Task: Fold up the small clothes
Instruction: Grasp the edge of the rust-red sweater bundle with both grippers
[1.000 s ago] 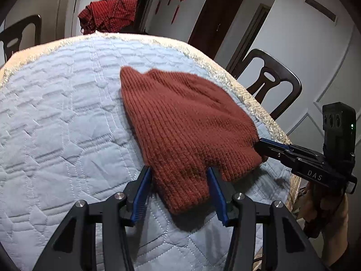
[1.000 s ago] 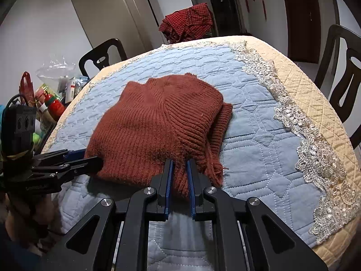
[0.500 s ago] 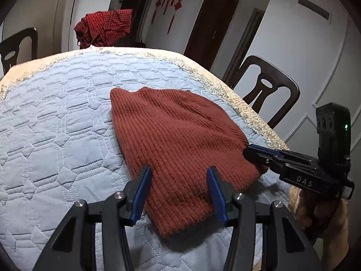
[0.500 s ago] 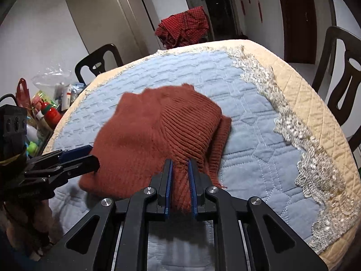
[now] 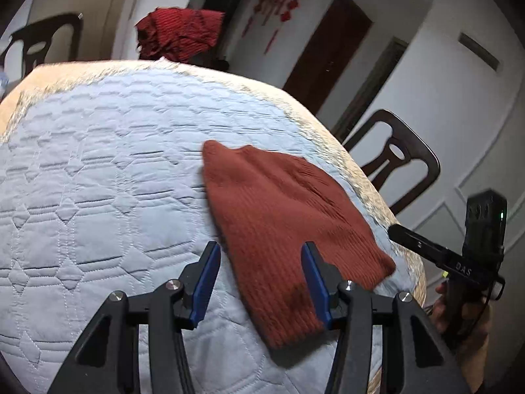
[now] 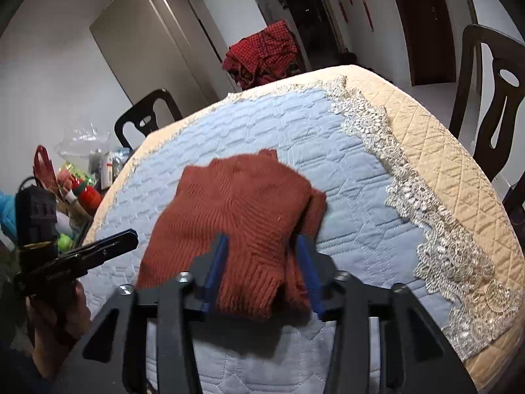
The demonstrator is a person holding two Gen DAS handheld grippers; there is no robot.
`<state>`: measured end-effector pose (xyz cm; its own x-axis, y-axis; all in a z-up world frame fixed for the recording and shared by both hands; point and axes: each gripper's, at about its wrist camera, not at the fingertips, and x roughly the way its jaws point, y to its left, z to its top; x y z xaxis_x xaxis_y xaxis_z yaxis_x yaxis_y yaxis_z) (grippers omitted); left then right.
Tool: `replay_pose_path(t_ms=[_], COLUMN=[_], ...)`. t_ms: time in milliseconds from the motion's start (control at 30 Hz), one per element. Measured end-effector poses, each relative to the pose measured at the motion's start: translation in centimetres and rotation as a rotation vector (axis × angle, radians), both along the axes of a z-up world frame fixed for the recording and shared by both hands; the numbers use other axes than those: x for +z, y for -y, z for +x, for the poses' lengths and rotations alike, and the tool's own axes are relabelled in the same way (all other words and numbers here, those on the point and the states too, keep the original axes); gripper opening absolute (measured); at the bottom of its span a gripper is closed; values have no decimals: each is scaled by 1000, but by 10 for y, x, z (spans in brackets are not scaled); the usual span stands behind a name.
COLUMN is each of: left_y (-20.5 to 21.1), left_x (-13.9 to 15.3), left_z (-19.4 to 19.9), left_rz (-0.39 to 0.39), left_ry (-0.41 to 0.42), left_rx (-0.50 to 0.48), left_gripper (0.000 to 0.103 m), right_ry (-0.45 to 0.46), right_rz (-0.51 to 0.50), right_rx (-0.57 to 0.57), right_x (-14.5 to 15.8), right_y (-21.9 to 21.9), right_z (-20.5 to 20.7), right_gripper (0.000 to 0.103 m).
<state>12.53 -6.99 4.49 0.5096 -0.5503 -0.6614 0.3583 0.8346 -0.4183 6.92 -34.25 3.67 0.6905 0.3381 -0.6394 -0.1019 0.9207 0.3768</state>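
Note:
A folded rust-red knit garment (image 5: 282, 216) lies on the blue quilted table cover (image 5: 98, 177), near its right edge. My left gripper (image 5: 261, 256) is open, its blue-lined fingers on either side of the garment's near corner, slightly above it. In the right wrist view the garment (image 6: 242, 207) lies mid-table and my right gripper (image 6: 262, 246) is open, its fingers astride the ribbed fringed hem. The right gripper also shows in the left wrist view (image 5: 398, 231) beside the garment, and the left gripper shows at the left of the right wrist view (image 6: 126, 236).
A red plaid cloth (image 6: 262, 52) hangs at the table's far side. Dark chairs (image 5: 393, 161) stand around the table. Lace trim and a beige border (image 6: 436, 177) run along the right side. Bags and bottles (image 6: 78, 177) clutter the left.
My right gripper has opened and let go of the hem. The garment has been dragged toward the right edge and lies flat. Both grippers have lifted and drawn back a little.

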Motion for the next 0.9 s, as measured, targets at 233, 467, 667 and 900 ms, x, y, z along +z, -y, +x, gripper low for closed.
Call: replay_pose_path(t_ms=[233,467,667,900], left_y=[7,21,31,36], left_x=[-24,-20,-20,-25], left_z=[30,31,32,38], left_rz=[-41,26,43,41], left_ry=[-111,-94,-91,-104], left_rx=[9,11,15,13], left_gripper=[54,55,55,58], right_ry=[-82,-134,-132,-137], right_rz=[108,215,209,238], right_rx=[-13,-25,-4,1], right_x=[-23,-42,-43,-49], right_y=[20,30,30,35], right_z=[34,55,59,66], right_gripper=[46,46,47,49])
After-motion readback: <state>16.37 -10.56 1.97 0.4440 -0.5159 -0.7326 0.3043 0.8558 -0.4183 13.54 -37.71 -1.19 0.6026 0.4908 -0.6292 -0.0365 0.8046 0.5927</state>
